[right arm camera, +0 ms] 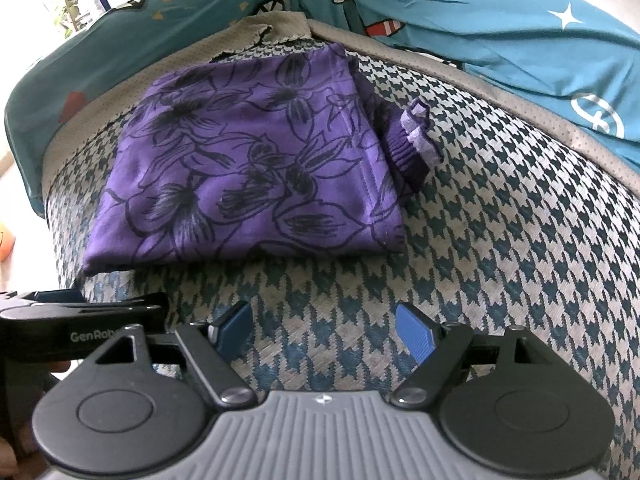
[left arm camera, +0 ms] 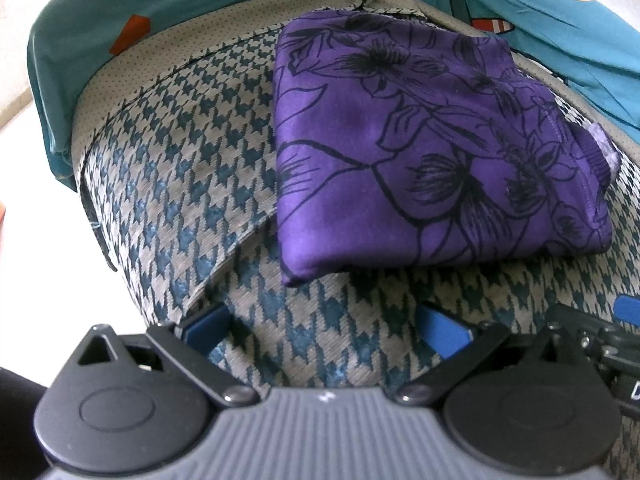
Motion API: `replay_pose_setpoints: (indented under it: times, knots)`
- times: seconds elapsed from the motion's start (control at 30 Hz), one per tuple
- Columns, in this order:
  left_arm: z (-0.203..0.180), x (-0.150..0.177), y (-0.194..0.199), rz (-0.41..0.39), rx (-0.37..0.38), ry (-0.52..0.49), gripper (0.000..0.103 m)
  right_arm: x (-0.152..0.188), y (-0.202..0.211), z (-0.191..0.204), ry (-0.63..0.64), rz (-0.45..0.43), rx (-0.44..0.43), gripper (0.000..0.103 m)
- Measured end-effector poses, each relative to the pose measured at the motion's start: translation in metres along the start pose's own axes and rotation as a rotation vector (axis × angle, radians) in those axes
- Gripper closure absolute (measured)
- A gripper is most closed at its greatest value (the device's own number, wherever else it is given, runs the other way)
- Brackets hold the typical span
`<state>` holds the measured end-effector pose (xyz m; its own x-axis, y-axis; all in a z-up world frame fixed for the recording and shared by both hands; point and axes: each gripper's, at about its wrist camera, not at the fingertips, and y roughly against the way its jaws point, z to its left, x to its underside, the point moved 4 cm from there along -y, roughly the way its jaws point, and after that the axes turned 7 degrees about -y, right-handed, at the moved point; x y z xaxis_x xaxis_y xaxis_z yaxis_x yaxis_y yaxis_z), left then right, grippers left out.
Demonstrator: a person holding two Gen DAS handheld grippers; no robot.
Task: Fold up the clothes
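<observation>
Purple floral garment [left arm camera: 420, 152] is lying folded on the houndstooth cover [left arm camera: 180, 184], both the left claw [left arm camera: 324, 326] and the right claw [right arm camera: 324, 330] hovering with fingers apart, gripping nothing.

Lighting: soft daylight, even, entering from the upper left, where the background blows out to white. Shadows: faint, under the folded purple garment [left arm camera: 420, 152]. Focus: centre fairly sharp, slightly hazy. Distortion: strong fisheye bending and softening towards all edges.

"GenRob…", cut off, stands on the left gripper [right arm camera: 80, 312].
</observation>
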<state>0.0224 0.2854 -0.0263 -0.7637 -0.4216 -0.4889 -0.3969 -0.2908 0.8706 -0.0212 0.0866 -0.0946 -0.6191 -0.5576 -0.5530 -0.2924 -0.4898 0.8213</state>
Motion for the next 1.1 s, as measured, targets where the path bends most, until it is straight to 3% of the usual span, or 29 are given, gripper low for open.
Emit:
replay_pose_setpoints:
  times: [1.1]
  knots:
    - [0.0009, 0.0022, -0.0009, 0.033, 0.020, 0.029, 0.000, 0.0007, 0.0028, 0.0040, 0.032, -0.007, 0.005, 0.023]
